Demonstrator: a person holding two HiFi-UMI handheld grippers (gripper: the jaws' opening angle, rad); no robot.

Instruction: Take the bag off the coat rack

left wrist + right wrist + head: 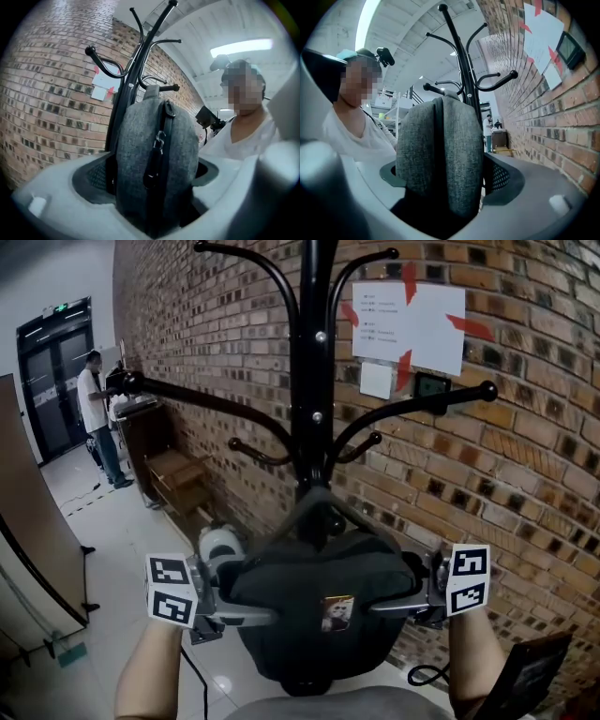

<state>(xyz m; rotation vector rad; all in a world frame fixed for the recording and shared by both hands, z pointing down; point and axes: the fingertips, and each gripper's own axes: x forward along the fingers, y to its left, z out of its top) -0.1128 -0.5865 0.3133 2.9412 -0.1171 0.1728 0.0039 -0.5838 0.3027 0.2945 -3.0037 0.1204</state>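
we've got our left gripper [152, 171] spread wide, gray bag [319, 601] sitting loose between its fingers [91, 177], right gripper [445, 176] same deal on the bag's other end, bag hanging off the coat rack [312, 381] just above our fingers

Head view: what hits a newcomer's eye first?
The dark grey bag hanging low on the black coat rack, centre frame. The left gripper and right gripper flank it, jaws spread wide around its sides. Behind, a white sheet is taped to the brick wall.
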